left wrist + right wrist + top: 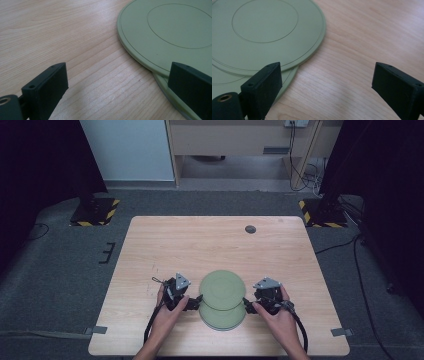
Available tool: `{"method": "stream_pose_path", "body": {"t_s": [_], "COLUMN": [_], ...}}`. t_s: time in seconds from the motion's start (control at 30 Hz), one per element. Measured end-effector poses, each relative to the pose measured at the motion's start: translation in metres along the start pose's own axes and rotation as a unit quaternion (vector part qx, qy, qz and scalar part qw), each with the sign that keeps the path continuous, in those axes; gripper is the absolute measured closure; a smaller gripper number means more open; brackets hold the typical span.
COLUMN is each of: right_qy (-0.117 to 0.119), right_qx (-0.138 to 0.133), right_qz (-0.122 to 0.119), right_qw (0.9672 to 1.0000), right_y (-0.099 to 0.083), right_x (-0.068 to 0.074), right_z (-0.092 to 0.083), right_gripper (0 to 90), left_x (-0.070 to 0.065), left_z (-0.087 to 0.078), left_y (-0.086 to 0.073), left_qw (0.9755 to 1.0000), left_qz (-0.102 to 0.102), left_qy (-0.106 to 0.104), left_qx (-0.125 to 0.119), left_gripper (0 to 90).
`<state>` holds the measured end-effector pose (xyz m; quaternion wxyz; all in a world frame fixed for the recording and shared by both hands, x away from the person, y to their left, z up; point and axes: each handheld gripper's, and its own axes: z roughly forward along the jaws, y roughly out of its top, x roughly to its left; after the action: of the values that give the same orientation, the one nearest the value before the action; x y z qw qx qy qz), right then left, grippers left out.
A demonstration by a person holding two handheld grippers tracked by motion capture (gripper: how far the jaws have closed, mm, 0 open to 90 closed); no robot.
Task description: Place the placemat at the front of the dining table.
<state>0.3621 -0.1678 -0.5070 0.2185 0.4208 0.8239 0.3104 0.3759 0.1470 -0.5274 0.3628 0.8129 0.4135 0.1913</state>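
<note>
Two pale green round plates lie stacked and offset near the table's front middle: the upper plate (222, 288) sits a little farther back than the lower plate (221, 319). My left gripper (194, 301) rests at their left edge, open. In the left gripper view its jaws stand wide apart over bare wood, the right one in front of the rims of the upper plate (175, 30) and lower plate (172, 95). My right gripper (248, 303) is at the plates' right edge, also open. In its own view the left jaw overlaps the upper plate (262, 32) and lower plate (222, 80).
The wooden table (200, 245) has a small grey round cap (250, 229) set in it near the far edge. Black stands with yellow-black striped bases (95, 212) flank the table on the grey carpet. Cables trail from both grippers toward the front edge.
</note>
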Motion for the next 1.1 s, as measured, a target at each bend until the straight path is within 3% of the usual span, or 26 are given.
{"method": "stream_pose_path", "body": {"t_s": [0.07, 0.27, 0.47, 0.77, 0.87, 1.1], "right_qy": [-0.001, 0.005, 0.008, 0.032, 0.034, 0.063], "right_qx": [0.000, 0.011, 0.013, 0.034, 0.042, 0.058], "right_qz": [-0.003, -0.010, -0.037, -0.056, -0.062, -0.038], "right_qw": [1.0000, 0.9999, 0.9992, 0.9973, 0.9966, 0.9956], "right_y": [0.006, 0.017, 0.039, 0.078, 0.083, 0.090], "right_x": [-0.005, -0.011, -0.009, -0.004, -0.003, -0.008], "right_z": [-0.007, -0.007, -0.001, 0.016, 0.021, 0.035], "right_gripper": [7.8, 6.1, 6.0, 15.0, 16.6, 20.4], "left_x": [0.000, 0.001, 0.000, -0.001, -0.001, 0.003], "left_z": [-0.001, -0.003, -0.005, -0.008, -0.009, -0.012], "left_y": [0.000, 0.000, 0.000, 0.000, 0.000, 0.003], "left_qw": [1.0000, 1.0000, 1.0000, 0.9999, 0.9999, 0.9998], "left_qz": [0.002, 0.001, 0.003, 0.005, 0.008, -0.005], "left_qy": [0.000, -0.002, -0.002, -0.006, -0.006, 0.013], "left_qx": [0.000, -0.004, -0.004, -0.007, -0.013, -0.015], "left_gripper": [2.2, 2.2, 2.1, 2.2, 2.2, 2.1]}}
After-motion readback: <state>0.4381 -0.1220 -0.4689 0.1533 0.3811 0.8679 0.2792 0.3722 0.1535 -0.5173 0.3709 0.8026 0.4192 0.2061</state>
